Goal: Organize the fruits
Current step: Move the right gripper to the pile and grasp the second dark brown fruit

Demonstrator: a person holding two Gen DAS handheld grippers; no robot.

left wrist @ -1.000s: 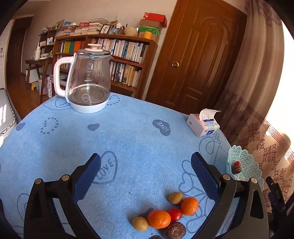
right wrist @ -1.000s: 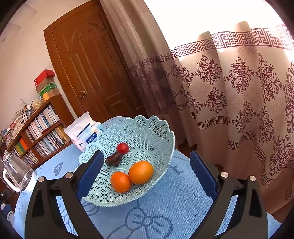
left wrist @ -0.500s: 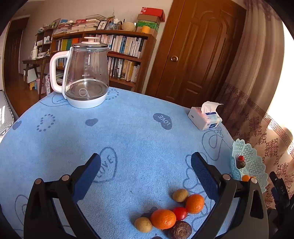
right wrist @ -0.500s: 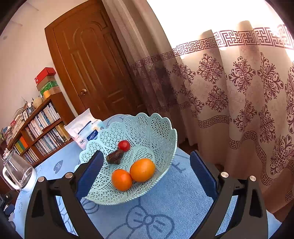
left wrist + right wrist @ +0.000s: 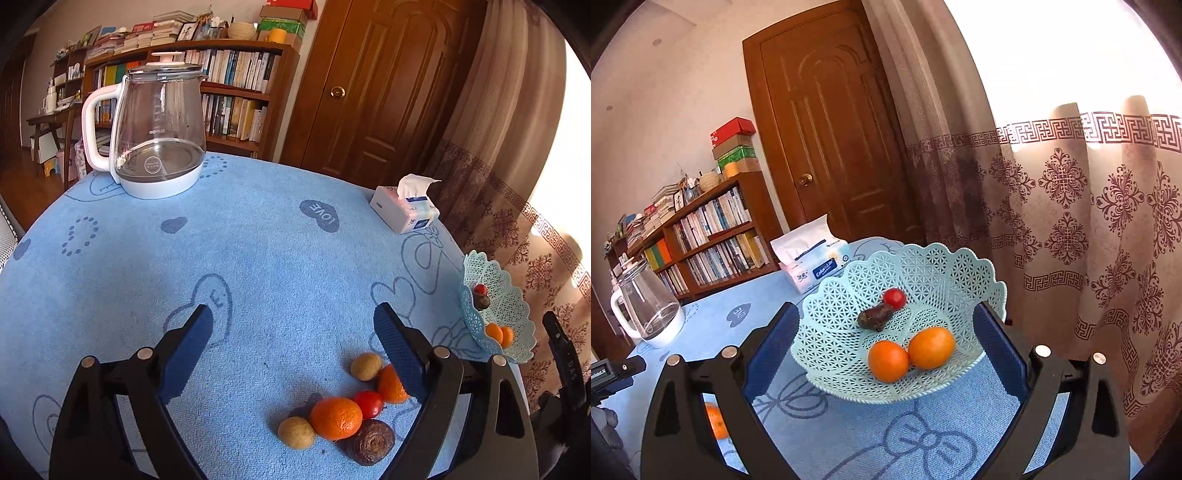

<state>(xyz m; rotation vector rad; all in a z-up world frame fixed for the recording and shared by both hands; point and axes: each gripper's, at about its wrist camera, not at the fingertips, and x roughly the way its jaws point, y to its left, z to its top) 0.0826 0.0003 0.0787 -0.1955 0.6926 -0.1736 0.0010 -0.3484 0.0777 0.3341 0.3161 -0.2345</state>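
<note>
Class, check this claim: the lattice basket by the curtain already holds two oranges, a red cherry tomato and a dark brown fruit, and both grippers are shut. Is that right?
One detail is wrong: the grippers are open, not shut. The left gripper in the left wrist view and the right gripper in the right wrist view both hold nothing. The right wrist view confirms the basket holds two oranges, a cherry tomato and a dark brown fruit.
</note>
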